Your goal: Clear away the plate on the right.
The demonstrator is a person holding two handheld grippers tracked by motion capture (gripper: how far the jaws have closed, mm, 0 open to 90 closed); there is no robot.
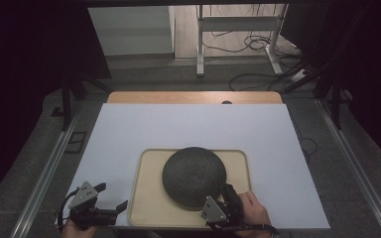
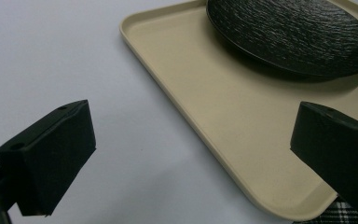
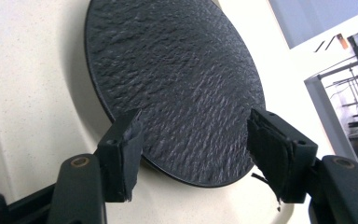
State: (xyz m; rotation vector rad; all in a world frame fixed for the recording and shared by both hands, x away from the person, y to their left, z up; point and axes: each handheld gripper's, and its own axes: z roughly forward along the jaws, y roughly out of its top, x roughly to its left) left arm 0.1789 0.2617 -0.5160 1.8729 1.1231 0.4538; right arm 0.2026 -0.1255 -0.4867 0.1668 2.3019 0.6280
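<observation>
A round dark textured plate (image 1: 193, 173) (image 2: 293, 32) (image 3: 177, 79) lies on a beige tray (image 1: 145, 198) (image 2: 205, 102) (image 3: 28, 93) near the table's front edge. My right gripper (image 1: 226, 194) (image 3: 196, 144) is at the plate's near right rim. It is open, its jaws spread on either side of that rim and not closed on it. My left gripper (image 1: 113, 196) (image 2: 193, 135) hovers open over the tray's front left corner. One jaw is above the white sheet, the other above the tray, and nothing is between them.
A white sheet (image 1: 178, 124) covers most of the wooden table (image 1: 193, 97). Metal rails run along both sides of the table. Behind it stand a metal frame (image 1: 201, 44) and loose cables (image 1: 258, 44) on the floor.
</observation>
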